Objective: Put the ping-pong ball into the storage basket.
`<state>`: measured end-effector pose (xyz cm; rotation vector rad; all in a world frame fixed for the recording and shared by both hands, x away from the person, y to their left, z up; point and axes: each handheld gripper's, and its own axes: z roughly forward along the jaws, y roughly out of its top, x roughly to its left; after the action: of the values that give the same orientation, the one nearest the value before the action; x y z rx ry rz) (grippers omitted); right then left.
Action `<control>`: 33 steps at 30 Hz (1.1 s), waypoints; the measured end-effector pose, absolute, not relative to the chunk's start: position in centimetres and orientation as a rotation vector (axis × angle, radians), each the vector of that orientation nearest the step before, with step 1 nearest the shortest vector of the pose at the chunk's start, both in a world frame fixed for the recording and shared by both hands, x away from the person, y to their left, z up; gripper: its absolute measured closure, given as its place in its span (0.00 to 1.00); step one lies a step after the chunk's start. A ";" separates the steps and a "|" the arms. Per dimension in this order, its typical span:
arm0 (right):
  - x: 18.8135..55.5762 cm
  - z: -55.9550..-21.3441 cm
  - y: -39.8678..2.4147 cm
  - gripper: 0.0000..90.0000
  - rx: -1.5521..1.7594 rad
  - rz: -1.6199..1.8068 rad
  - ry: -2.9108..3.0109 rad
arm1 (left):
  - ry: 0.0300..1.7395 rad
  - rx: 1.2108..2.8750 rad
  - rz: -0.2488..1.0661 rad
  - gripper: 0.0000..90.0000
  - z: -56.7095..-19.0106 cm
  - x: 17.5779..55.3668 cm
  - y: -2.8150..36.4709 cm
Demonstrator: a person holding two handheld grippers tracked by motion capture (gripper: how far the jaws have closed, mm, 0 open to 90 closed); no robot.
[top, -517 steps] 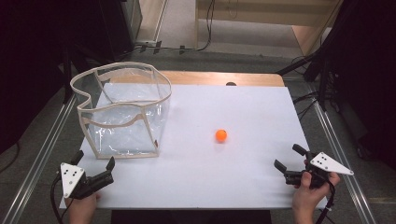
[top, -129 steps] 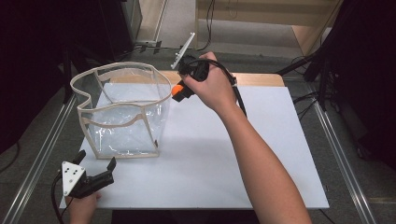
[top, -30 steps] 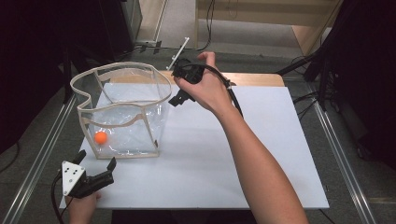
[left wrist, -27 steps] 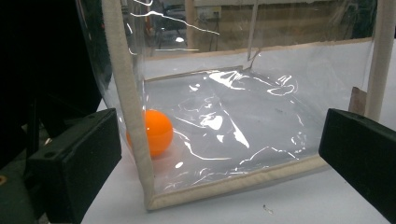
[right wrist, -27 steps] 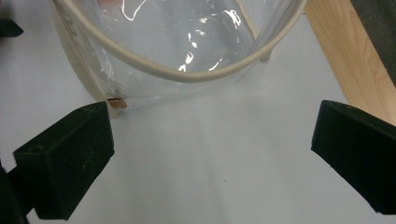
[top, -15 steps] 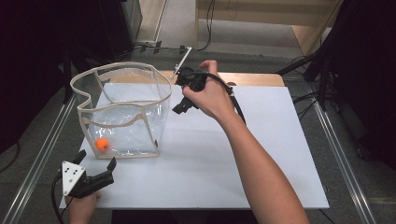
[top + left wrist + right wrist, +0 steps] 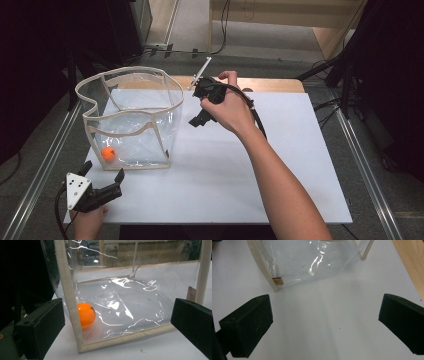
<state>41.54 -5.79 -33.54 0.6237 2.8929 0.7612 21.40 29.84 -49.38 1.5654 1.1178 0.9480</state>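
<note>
now the orange ball (image 7: 108, 153) lies inside the clear bag (image 7: 131, 120), down in its near left corner against the cream-edged seam, so the drop looks done. the right hand-held gripper (image 7: 202, 120) hangs just beside the bag's right wall, above the white counter (image 7: 260, 170); its jaws stand wide apart with nothing between them, fitting a release. the left hand-held gripper (image 7: 102, 187) rests low at the counter's near left corner, jaws parted and empty, pointed at the bag's corner, probably just parked out of the way.
</note>
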 end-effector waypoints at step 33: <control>39.3 -37.3 -9.7 0.00 0.682 0.762 2.881 | 1.119 1.566 0.952 0.00 -49.4 21.4 29.8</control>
<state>39.31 -9.66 -37.30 0.6820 2.8806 0.7622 21.40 29.77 -49.40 1.5662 1.1187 0.9518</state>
